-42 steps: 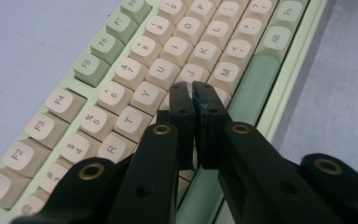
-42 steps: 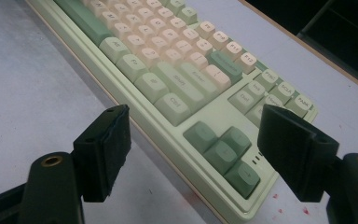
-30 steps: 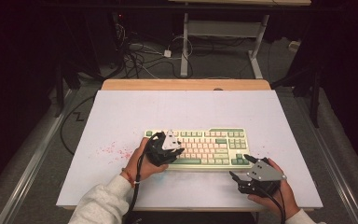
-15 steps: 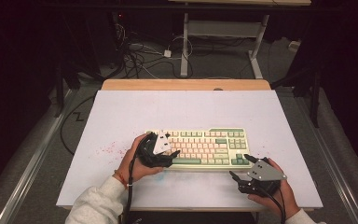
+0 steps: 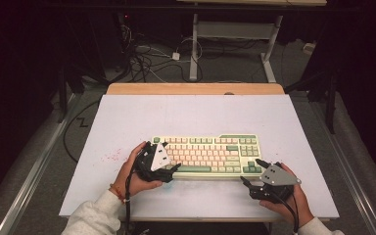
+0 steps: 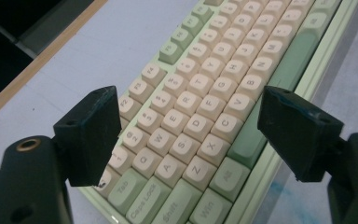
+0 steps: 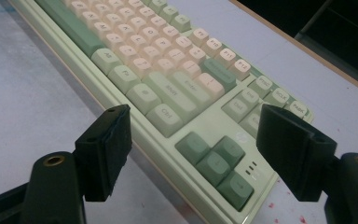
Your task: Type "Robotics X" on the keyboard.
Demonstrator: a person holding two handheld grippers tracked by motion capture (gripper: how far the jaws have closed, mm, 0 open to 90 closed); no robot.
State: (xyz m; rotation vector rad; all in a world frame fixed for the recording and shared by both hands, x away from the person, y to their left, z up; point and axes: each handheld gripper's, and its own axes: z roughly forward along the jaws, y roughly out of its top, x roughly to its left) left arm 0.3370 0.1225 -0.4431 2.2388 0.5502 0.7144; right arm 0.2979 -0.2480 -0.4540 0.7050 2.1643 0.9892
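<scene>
Both grippers, left (image 5: 172,169) just spreading and right (image 5: 252,171) spread, should straddle the pale-green keyboard's (image 5: 210,152) ends evenly near the tabletop's (image 5: 127,117) front edge.

Keyboard (image 5: 210,154): left end hidden under left gripper (image 5: 169,170) in high view; key legends too small to read there. Left gripper view: keyboard (image 6: 205,116) cut by top and bottom edges, far keys blurred. Right gripper view: keyboard (image 7: 168,88) left end cut off by top edge; far legends blurred. Person's sleeves (image 5: 90,218) cut by bottom edge.
</scene>
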